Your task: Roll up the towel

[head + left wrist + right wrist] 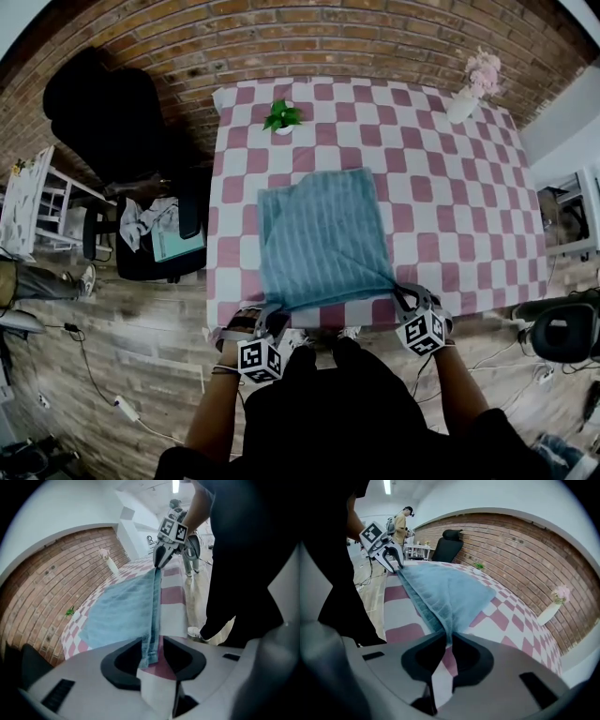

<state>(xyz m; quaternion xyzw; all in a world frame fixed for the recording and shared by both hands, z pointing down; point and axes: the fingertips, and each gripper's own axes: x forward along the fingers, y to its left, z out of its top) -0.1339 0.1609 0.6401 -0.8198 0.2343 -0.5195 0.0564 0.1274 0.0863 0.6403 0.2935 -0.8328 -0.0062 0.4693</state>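
Observation:
A light blue striped towel (pixel 323 239) lies spread on the pink-and-white checked table (pixel 450 187), with its near edge at the table's front. My left gripper (pixel 267 323) is at the towel's near left corner and my right gripper (pixel 405 298) at its near right corner. In the left gripper view the bunched towel edge (pixel 152 616) passes between the jaws of the left gripper (pixel 151 652), which are shut on it, and runs taut to the right gripper (pixel 161 557). In the right gripper view the right gripper (pixel 449 646) pinches the towel (pixel 445 590), with the left gripper (pixel 393 562) at the far end.
A small green plant (pixel 282 116) stands at the table's far left and a white vase of pink flowers (pixel 473 84) at the far right. A black office chair (pixel 103 112) and a seat piled with items (pixel 159 234) are left of the table. A person (pixel 401 522) stands in the background.

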